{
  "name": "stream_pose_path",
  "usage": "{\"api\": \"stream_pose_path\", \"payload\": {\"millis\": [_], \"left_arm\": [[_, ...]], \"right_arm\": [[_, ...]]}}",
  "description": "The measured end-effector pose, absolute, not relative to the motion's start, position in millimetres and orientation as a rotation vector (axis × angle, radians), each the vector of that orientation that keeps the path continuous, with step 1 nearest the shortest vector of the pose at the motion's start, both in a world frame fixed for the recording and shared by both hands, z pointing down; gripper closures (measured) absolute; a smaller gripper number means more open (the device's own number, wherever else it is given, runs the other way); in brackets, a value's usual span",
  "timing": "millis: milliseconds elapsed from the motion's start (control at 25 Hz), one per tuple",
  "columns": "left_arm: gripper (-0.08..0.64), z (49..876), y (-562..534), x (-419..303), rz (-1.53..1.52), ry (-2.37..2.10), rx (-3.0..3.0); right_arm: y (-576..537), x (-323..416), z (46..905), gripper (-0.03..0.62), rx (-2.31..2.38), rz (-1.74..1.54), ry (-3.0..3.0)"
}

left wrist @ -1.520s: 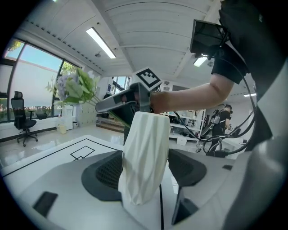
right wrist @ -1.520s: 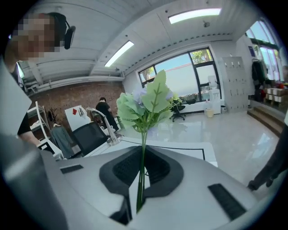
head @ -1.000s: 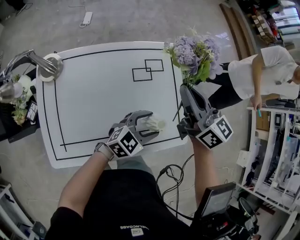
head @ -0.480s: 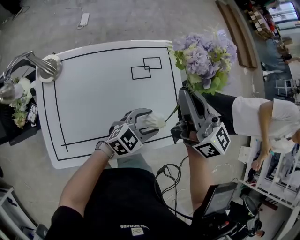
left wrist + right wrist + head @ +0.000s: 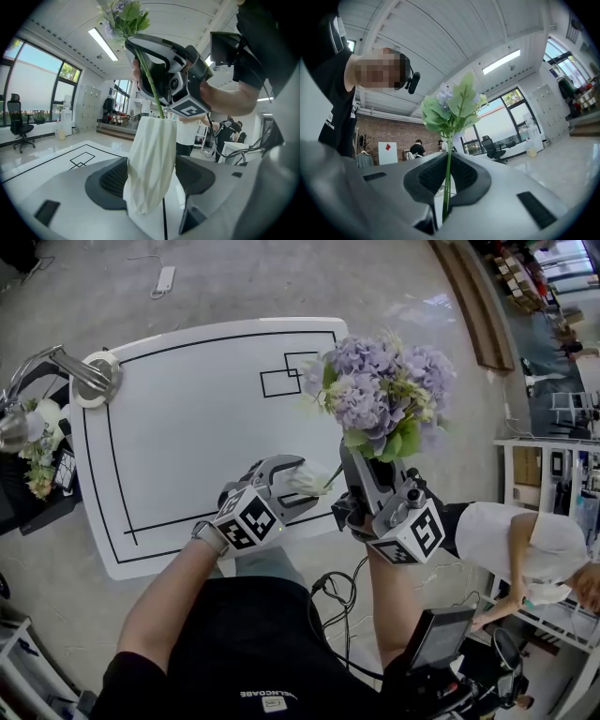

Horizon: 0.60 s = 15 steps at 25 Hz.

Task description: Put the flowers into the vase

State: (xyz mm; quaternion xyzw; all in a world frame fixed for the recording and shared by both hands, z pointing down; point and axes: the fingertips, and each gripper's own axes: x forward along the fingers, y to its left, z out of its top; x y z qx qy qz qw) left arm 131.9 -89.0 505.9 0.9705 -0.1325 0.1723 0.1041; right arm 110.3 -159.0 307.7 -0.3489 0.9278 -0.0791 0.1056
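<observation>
My left gripper (image 5: 291,486) is shut on a white ribbed vase (image 5: 307,484), which stands near the front edge of the white table (image 5: 187,418); the vase (image 5: 151,164) fills the space between the jaws in the left gripper view. My right gripper (image 5: 354,470) is shut on the green stem (image 5: 448,183) of a bunch of purple flowers (image 5: 380,390). The bunch stands above the gripper, right of the vase. In the left gripper view the stem (image 5: 151,89) runs down into the vase's mouth, with the right gripper (image 5: 161,70) just above it.
Black lines and two overlapping rectangles (image 5: 289,374) mark the table. A clamp lamp base (image 5: 94,376) sits at its far left corner. More flowers (image 5: 37,451) lie on a stand to the left. A person (image 5: 525,549) stands by shelving on the right.
My right gripper has carried the flowers left and towards me, from beyond the table's right edge to beside the vase. The left gripper and vase have stayed put.
</observation>
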Motion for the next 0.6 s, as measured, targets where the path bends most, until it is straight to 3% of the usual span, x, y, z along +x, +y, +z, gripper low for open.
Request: {"api": "stream_pose_path", "payload": {"millis": [600], "left_arm": [[0.252,506,-86,133,0.505,-0.378,2.871]], "right_arm": [[-123,125,350,0.571,-1.236,-0.197,2.748]]}}
